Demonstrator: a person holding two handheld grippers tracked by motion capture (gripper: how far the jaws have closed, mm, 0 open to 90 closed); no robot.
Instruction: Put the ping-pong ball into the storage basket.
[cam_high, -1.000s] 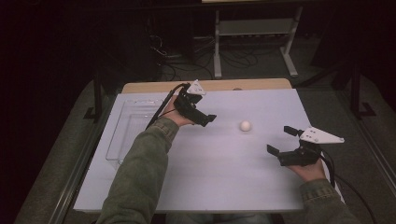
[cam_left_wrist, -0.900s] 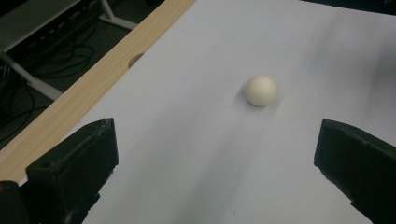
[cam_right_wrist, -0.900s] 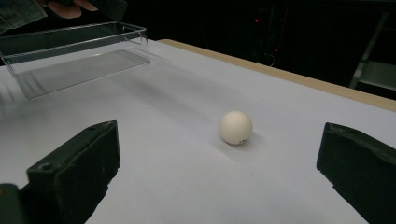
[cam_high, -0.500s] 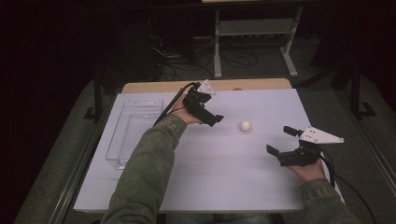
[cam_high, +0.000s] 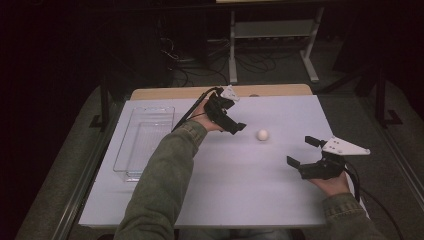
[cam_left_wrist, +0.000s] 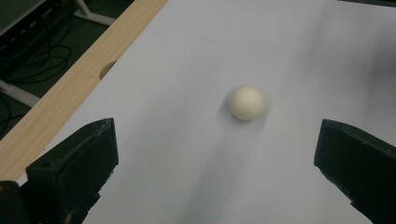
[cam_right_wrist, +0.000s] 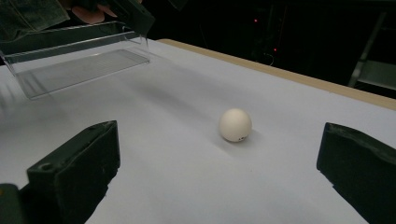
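Observation:
A small white ball (cam_high: 262, 134) lies on the white table top (cam_high: 240, 190), right of centre. My left gripper (cam_high: 236, 124) hovers just left of it, open, with the jaws pointing at the ball. In the left gripper view the ball (cam_left_wrist: 246, 102) sits a short way ahead of the left gripper (cam_left_wrist: 217, 140), slightly right of the middle of the gap. My right gripper (cam_high: 301, 151) rests open near the right front, apart from the ball. In the right gripper view the ball (cam_right_wrist: 235, 124) lies ahead of the right gripper (cam_right_wrist: 219, 140), nothing held.
A clear plastic tray (cam_high: 145, 140) stands on the left side of the table, also the tray (cam_right_wrist: 70, 60) far off in the right gripper view. A wooden strip (cam_high: 220, 92) with a hole (cam_left_wrist: 108, 69) runs along the back edge. Dark floor, cables and a metal stand lie beyond.
My left gripper has moved right, away from the tray and closer to the ball. The ball and my right gripper have stayed in place.

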